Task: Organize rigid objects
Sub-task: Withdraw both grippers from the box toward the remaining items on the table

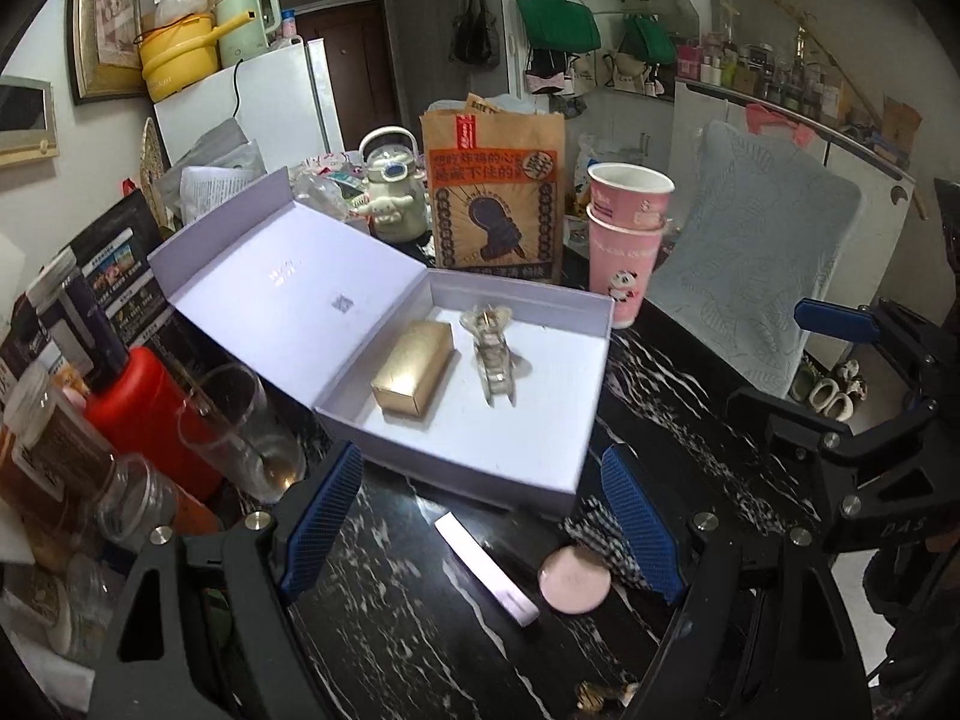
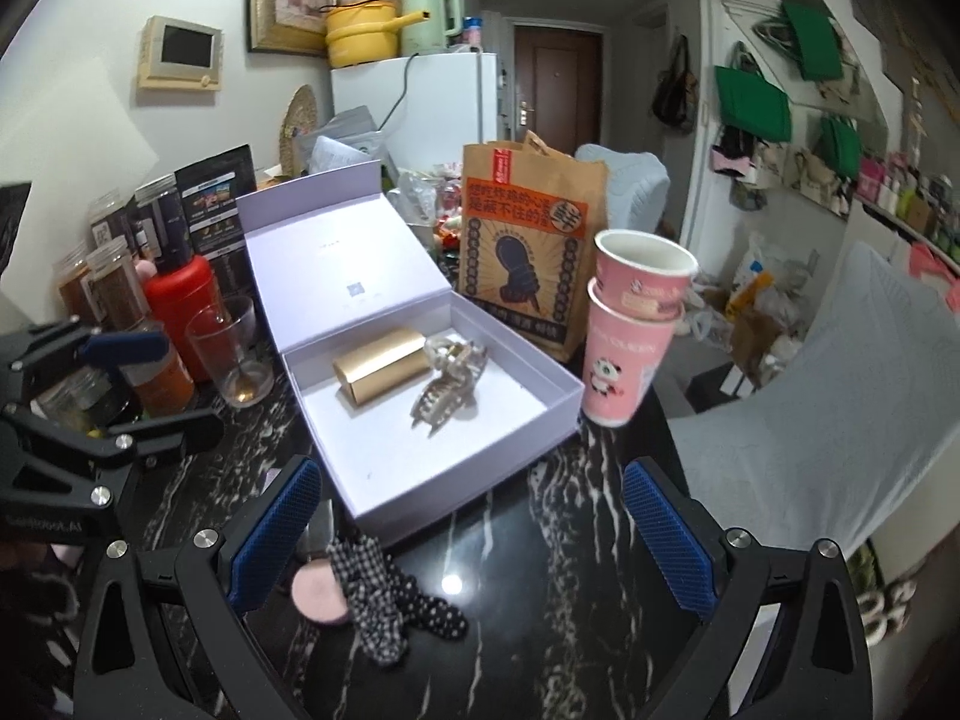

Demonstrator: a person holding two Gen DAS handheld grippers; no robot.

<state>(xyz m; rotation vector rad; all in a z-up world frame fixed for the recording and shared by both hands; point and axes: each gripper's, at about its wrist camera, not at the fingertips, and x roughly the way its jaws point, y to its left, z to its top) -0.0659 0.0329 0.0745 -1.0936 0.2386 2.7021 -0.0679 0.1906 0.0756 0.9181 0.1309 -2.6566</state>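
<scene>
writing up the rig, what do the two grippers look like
Both match: matte black angular metal frames with triangular cut-outs and silver round bolts. Each finger carries a blue pad with cross-hatched grip texture. Left gripper, right gripper. Faint pale lettering marks the frames. No cables visible.

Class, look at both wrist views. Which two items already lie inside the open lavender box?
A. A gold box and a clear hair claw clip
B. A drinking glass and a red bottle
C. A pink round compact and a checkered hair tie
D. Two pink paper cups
A: the gold box and the hair claw clip lie side by side on the floor of the open lavender box, while the other items sit outside it on the table.
</scene>
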